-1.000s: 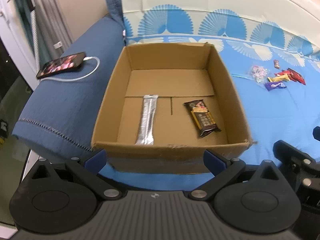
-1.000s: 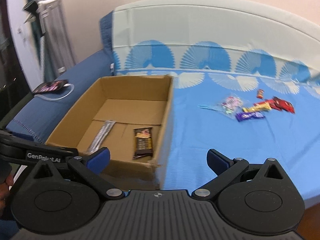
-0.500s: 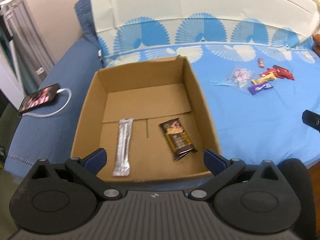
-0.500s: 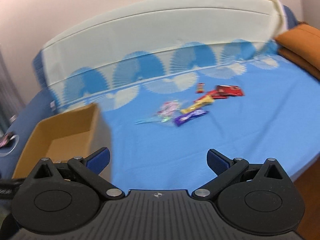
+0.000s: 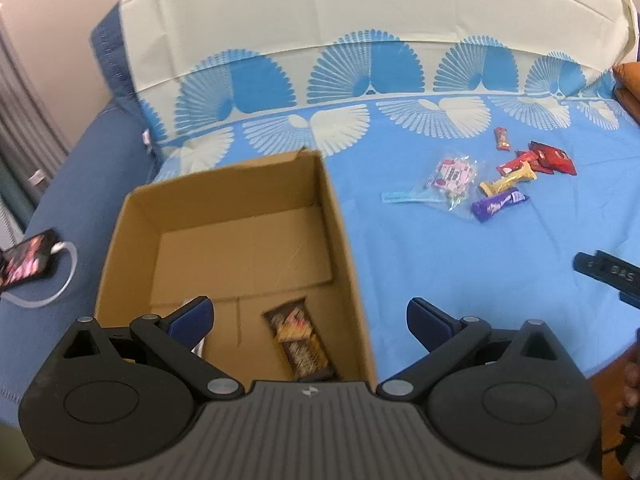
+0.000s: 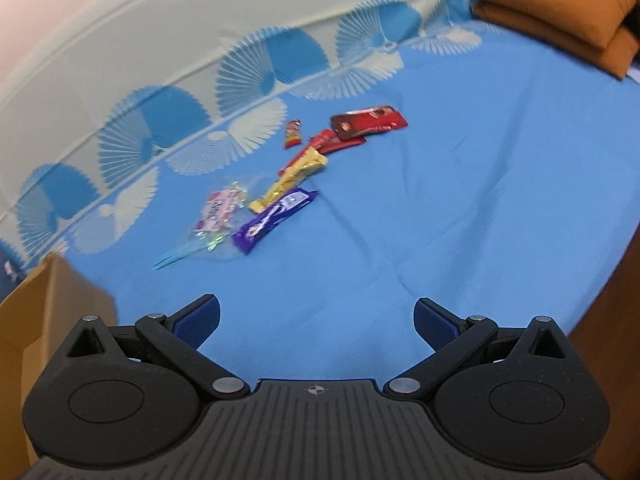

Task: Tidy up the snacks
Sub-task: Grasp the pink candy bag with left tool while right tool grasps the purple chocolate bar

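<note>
An open cardboard box (image 5: pixel 340 216) sits on the blue bed sheet; a brown chocolate bar (image 5: pixel 298 340) lies on its floor, and a silver wrapper is mostly hidden behind my left finger. My left gripper (image 5: pixel 310 316) hovers open over the box's near edge, holding nothing. A cluster of snacks lies farther right: a purple bar (image 6: pixel 274 218), a yellow bar (image 6: pixel 290 180), a clear pink candy bag (image 6: pixel 218 212), red wrappers (image 6: pixel 366 122) and a small red candy (image 6: pixel 292 134). My right gripper (image 6: pixel 316 322) is open and empty, above the sheet short of the cluster. The box corner (image 6: pixel 52 300) shows at its left.
A phone (image 5: pixel 24 266) on a white cable lies on the dark blue cover left of the box. Orange cushions (image 6: pixel 560 12) sit at the far right of the bed. The bed's edge (image 6: pixel 592 292) drops off at right. The other gripper's black tip (image 5: pixel 608 276) shows right of the box.
Both grippers have swung right. The box slid left and lower in the left wrist view. The right wrist view left the box and now faces the snack cluster, closer than before.
</note>
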